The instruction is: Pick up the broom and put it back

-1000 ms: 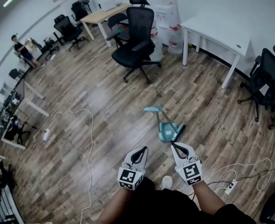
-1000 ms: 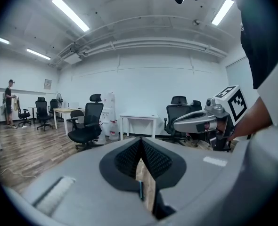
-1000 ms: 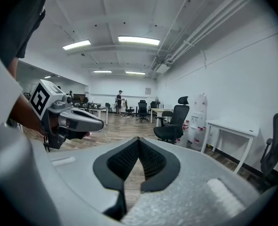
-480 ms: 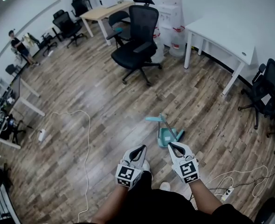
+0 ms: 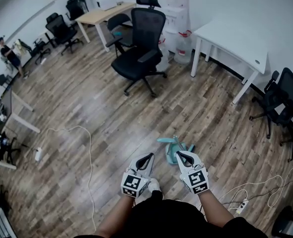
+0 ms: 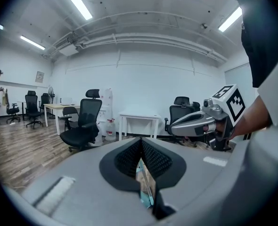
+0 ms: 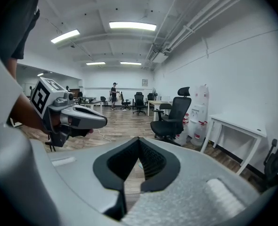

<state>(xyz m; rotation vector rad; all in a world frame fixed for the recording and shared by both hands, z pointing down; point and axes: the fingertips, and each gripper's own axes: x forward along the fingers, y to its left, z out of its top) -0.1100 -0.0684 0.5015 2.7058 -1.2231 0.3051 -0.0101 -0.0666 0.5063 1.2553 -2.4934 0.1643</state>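
Observation:
A teal broom and dustpan set (image 5: 173, 148) lies on the wooden floor just ahead of both grippers in the head view. My left gripper (image 5: 149, 155) is held a little to its left, shut, with nothing in it. My right gripper (image 5: 179, 154) hovers over the set's near end, also shut and empty. In the left gripper view the pads (image 6: 151, 159) meet at the tip of the left gripper (image 6: 141, 141), and a strip of the teal set (image 6: 145, 192) shows through the gap below. The right gripper (image 7: 139, 139) points at bare floor in its own view.
A black office chair (image 5: 139, 53) stands ahead, with a white table (image 5: 231, 33) and water bottles (image 5: 179, 14) behind it. Dark chairs (image 5: 285, 98) line the right side. A white cable (image 5: 89, 152) runs over the floor at left, and a power strip (image 5: 237, 206) lies at right. A person (image 5: 7, 53) stands far off.
Both grippers have come forward toward the teal set, which now lies right at their tips. Both have stayed shut.

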